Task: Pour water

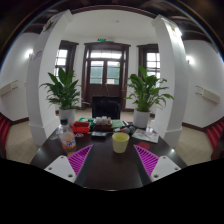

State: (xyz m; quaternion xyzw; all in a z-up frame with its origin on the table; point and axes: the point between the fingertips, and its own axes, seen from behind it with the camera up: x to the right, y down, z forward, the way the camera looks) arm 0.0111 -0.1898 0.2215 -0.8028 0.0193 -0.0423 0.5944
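Looking along my gripper, I see its two fingers spread wide apart with nothing between them, the pink pads facing each other across bare dark table. Just ahead of the fingers, a little toward the right one, a yellow-green cup stands upright on the table, clear of both pads. Off beyond the left finger stands a small bottle with a pale cap and pinkish contents, also upright and well apart from the cup. Farther back on the table I make out a cluster of smaller things, red and green among them, too small for me to name. Behind the table, two leafy potted plants flank a dark wooden doorway with glass panes, and white columns rise on either side of the room.
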